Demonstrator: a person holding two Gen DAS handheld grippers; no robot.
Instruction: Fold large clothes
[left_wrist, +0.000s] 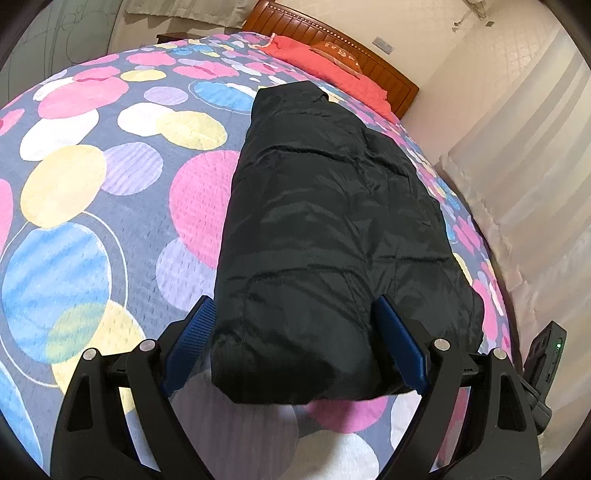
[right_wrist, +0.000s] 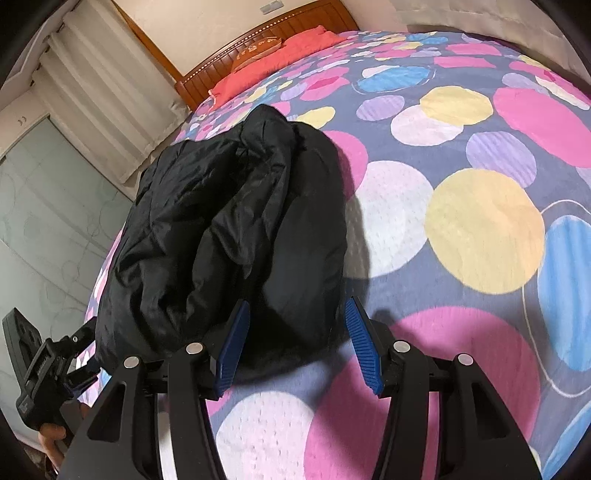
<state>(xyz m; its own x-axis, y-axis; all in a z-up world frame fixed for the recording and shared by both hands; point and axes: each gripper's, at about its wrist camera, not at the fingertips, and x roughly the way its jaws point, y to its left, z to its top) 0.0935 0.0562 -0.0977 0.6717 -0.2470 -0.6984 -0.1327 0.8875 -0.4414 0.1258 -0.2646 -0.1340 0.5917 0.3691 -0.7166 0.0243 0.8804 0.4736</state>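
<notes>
A black puffy jacket (left_wrist: 325, 236) lies folded into a long narrow strip on the bed, running away from me toward the headboard. My left gripper (left_wrist: 295, 314) is open, its blue pads on either side of the jacket's near end without closing on it. In the right wrist view the jacket (right_wrist: 229, 229) lies bunched with a fold along its middle. My right gripper (right_wrist: 295, 310) is open, its pads straddling the near right corner of the jacket. The left gripper's body (right_wrist: 40, 365) shows at the lower left of the right wrist view.
The bedspread (left_wrist: 110, 184) is grey-blue with big pink, yellow, blue and white circles. A red pillow (left_wrist: 332, 70) and wooden headboard (left_wrist: 351, 44) are at the far end. White curtains (left_wrist: 517, 184) hang close beside the bed. A glass door (right_wrist: 44, 206) stands beyond the jacket's side.
</notes>
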